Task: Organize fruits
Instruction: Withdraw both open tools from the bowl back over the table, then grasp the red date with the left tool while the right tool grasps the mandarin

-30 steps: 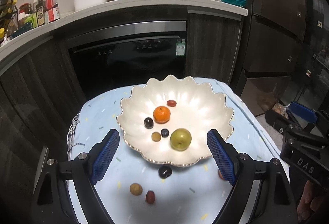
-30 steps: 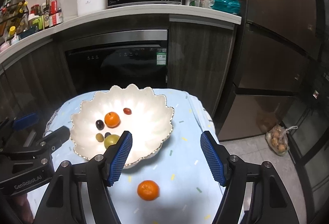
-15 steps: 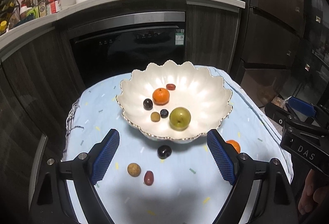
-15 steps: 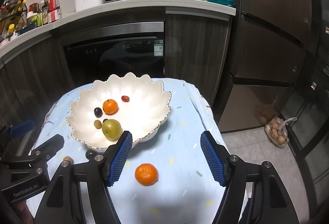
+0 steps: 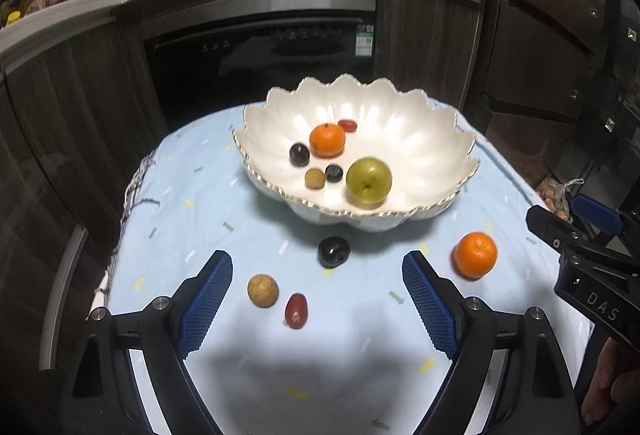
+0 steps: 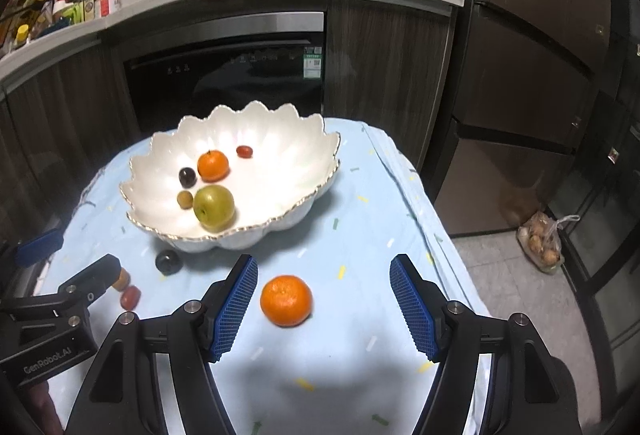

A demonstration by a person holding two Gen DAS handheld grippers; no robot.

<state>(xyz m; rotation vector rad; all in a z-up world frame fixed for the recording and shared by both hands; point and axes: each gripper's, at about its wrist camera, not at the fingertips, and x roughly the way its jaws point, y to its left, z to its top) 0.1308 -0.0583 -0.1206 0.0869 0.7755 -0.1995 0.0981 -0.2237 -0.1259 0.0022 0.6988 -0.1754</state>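
Task is judged partly done: six fruits are already seen inside the scalloped white bowl, which stands toward 12 o'clock on the light blue tablecloth. Inside are counted a mandarin, a green apple at approx. 5 o'clock of it, a dark plum, a small tan fruit, a dark blue berry and a small red fruit near the far wall. Four pieces are left on the cloth, outside the bowl: a dark plum-like fruit just at the bowl's 6 o'clock foot, a tan round fruit and a red oval fruit close beside each other w/o clear contact, and a second mandarin well apart at 3 o'clock in the left wrist view. The left gripper is seen w/ fingers apart and nothing clamped; the tan and red pieces lie between its pads in view, untouched. The right gripper is likewise spread and empty, the loose mandarin framed nearer its 9 o'clock pad. That mandarin looks bright orange, round, dimpled skin, slightly blurred; probably firm enough for a plain squeeze. The small pieces are judged likelier to roll on the cloth.
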